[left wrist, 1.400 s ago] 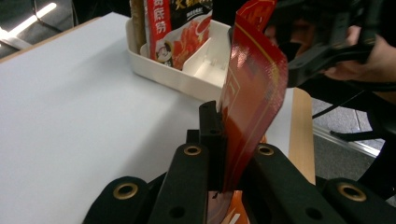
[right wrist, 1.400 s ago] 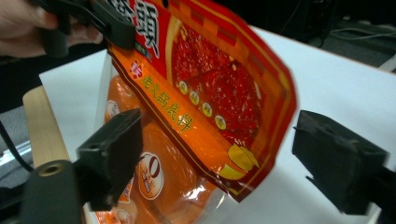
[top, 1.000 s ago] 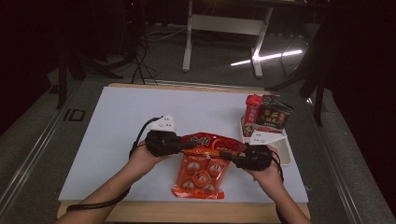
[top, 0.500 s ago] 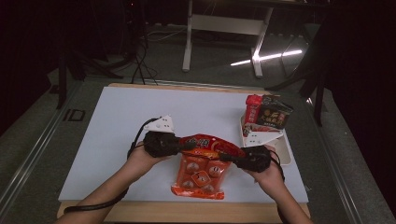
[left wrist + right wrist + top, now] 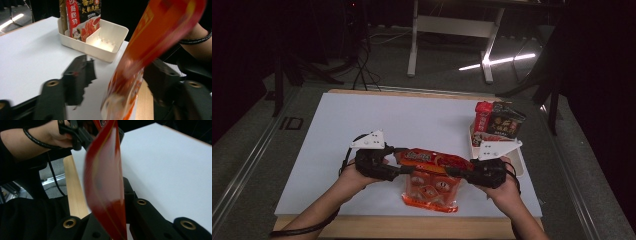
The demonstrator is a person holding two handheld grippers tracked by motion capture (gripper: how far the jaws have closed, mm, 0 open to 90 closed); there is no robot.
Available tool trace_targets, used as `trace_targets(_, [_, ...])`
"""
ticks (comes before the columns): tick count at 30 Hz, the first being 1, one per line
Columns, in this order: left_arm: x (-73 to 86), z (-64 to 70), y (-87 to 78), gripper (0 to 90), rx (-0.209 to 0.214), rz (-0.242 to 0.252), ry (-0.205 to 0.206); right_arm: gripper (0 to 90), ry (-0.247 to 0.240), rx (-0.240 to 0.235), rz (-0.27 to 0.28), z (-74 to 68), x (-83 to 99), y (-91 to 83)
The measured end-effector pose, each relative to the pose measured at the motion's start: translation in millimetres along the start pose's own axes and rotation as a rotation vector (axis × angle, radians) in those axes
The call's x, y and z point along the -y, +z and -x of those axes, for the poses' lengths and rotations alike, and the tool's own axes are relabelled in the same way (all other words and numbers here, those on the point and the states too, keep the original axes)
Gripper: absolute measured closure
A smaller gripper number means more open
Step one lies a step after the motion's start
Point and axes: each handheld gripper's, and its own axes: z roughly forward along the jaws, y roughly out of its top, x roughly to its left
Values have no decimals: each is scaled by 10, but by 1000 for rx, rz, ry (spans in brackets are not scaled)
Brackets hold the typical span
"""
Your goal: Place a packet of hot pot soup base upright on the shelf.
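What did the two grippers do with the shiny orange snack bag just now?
The left gripper and right gripper raised the top edge of the shiny orange-red plastic snack bag a little, so its top now stands off the white table. The bag's bottom stayed put. The white plastic tray with its red and black packets has not moved.

Only readable stuff: the pouch [image 5: 81,18] standing in the white tray [image 5: 110,37] has Chinese print, "火锅底料". A floor marking [image 5: 292,123] left of the worktop reads "ID".

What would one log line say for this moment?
left gripper: open, around orange snack bag | right gripper: shut on bag's top edge | bag: lifted | white tray: holds upright packets
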Motion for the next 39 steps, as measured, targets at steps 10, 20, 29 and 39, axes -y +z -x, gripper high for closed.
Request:
trace_targets(10, [267,-102,101,25,-50,-64,-67,900,-18,57,27,71,-154,-205])
trace_targets(20, [586,-134,-39,23,-141,-79,-133,900,-24,119,116,240,-357,-554])
trace_targets(29, [877,-22,-215,24,-183,-102,-158,900,-34,190,181,405,-580,-938])
trace_targets(39, [979,-3,-252,23,-210,-104,-164,900,-7,291,216,598,-670,-1436])
